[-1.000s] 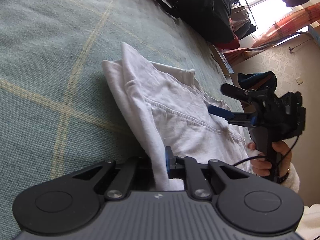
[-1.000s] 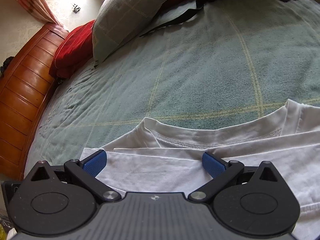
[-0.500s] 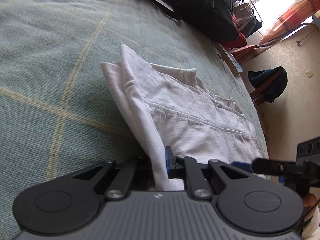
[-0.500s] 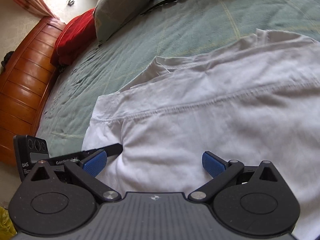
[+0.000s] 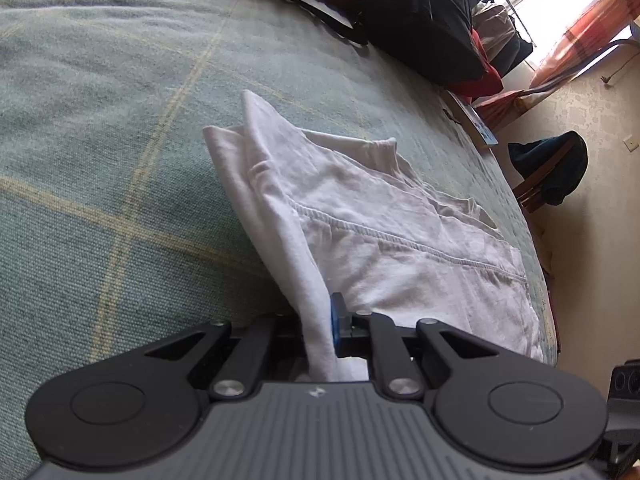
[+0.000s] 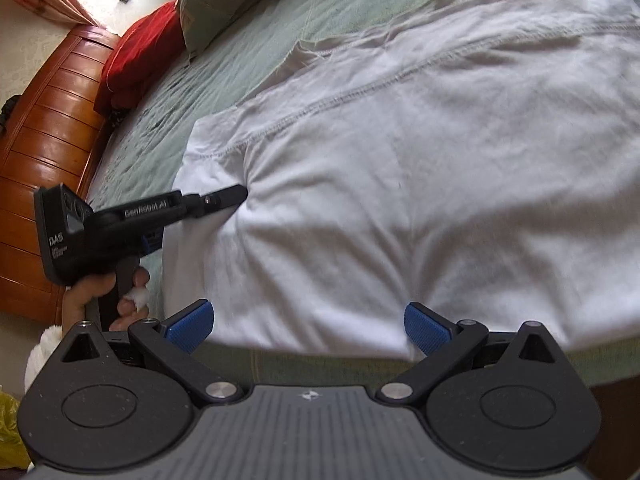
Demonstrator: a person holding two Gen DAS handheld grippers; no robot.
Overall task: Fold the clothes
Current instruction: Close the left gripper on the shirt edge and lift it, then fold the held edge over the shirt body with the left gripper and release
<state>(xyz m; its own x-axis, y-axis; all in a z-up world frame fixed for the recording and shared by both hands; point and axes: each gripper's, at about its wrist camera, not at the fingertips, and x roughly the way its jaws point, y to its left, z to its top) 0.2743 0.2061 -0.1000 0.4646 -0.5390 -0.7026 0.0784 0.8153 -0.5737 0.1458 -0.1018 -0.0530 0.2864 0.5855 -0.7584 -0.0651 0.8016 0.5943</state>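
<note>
While the left tongs (image 5: 320, 328) pinch a fold of the white shirt (image 5: 384, 236) between nearly closed blue pads, they point slantwise down at the bed (image 5: 100, 140), and the cloth rises from the blanket into their grip. Seen from the right wrist, the same left tongs (image 6: 240, 192) reach in from the shirt's left edge, with the hand (image 6: 104, 296) wrapped round the black handle below and a white fluffy cuff at the wrist. The right tongs (image 6: 306, 326) stand wide with nothing between their pads, tilted down over the near hem of the shirt (image 6: 420, 168). That shirt lies folded on the green checked bed (image 6: 248, 44), with pillows (image 6: 216, 0) beyond it by the wooden bed end (image 6: 44, 128).
</note>
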